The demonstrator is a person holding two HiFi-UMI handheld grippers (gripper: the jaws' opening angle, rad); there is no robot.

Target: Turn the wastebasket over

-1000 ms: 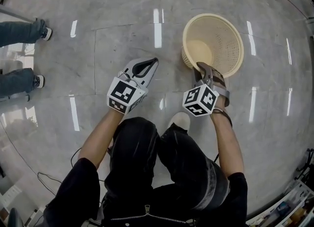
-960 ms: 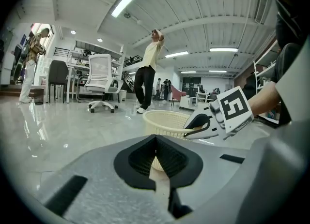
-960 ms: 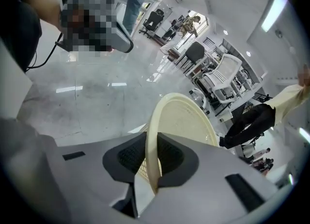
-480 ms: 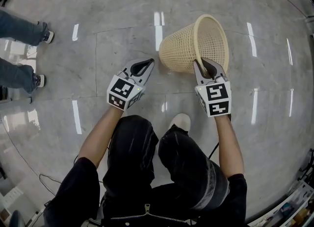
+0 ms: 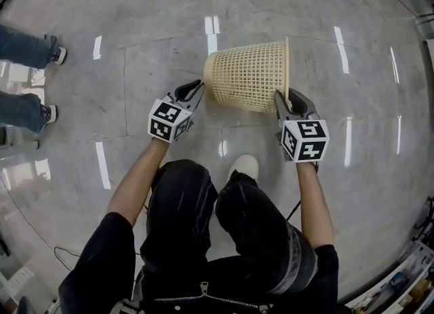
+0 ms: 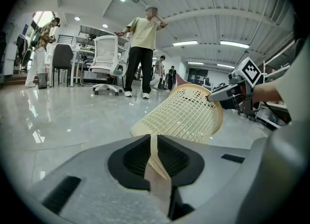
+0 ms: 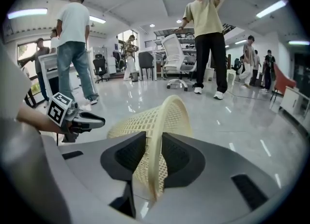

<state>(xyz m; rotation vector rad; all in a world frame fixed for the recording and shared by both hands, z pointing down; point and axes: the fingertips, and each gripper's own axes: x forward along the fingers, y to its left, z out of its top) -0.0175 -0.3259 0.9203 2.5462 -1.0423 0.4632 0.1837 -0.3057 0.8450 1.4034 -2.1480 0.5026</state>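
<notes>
Wastebasket (image 5: pixel 247 75) has gone from upright to tipped on its side at 12 o'clock, mouth toward 3 o'clock. Right gripper (image 5: pixel 283 99) fingers have just been widening and sit slack around the rim. Left gripper (image 5: pixel 193 89) fingers are closed, empty, beside the base. Judged half turned.
</notes>
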